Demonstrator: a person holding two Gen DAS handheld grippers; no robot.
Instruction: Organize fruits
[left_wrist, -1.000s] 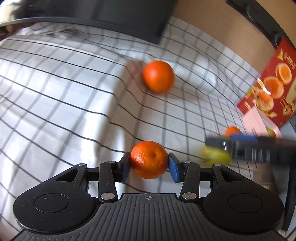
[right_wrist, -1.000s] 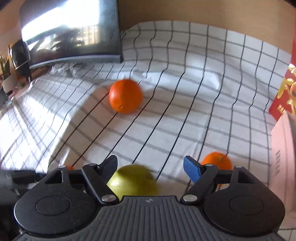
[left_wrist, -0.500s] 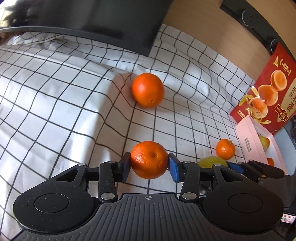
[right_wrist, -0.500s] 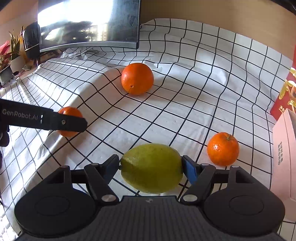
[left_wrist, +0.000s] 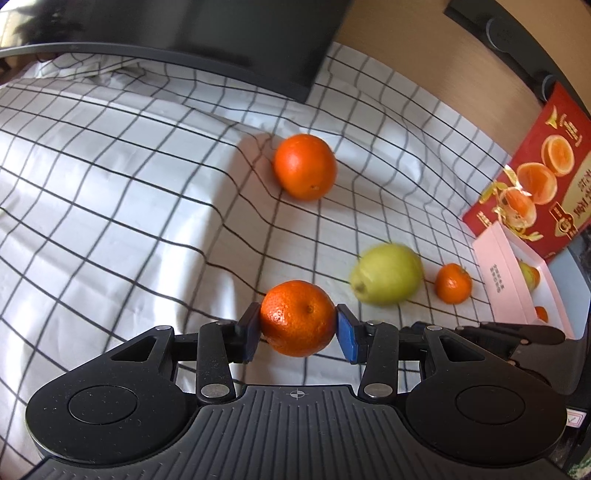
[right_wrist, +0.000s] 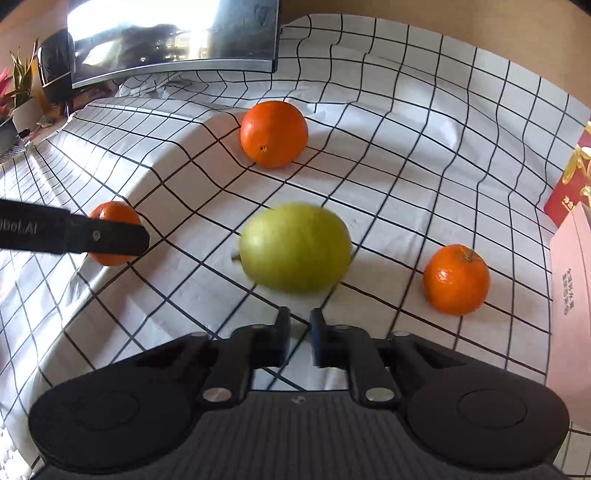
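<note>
The green fruit (right_wrist: 294, 247) lies on the checked cloth (right_wrist: 406, 155), just in front of the right claw (right_wrist: 297, 341) and not touching it. The right claw is squeezed tight on nothing, with only a thin gap between its two fingers. The green fruit looks blurry, so it may be rolling. It is egg-shaped, and its long side runs left to right across the front of the right claw, with its little stem end pointing left. The right claw is the nearer one to the green fruit, so I think it should spread its fingers wide and reach forward to catch it. The left claw (left_wrist: 298, 328) is busy: it grips a small orange (left_wrist: 297, 317) between its blue pads. That held orange is to the left of the green fruit. Another small orange (right_wrist: 456, 278) sits on the cloth to the right of the green fruit, and the pink box (right_wrist: 570, 295) is further right past it. A red box lid (left_wrist: 535, 181) with orange pictures stands behind the pink box. A big orange (right_wrist: 274, 133) rests behind the green fruit, where the cloth dips and wrinkles. The cloth is soft and bumpy, so round fruit can roll. A dark screen (right_wrist: 173, 33) stands far behind, to the left, by a tan wall (right_wrist: 424, 14).
</note>
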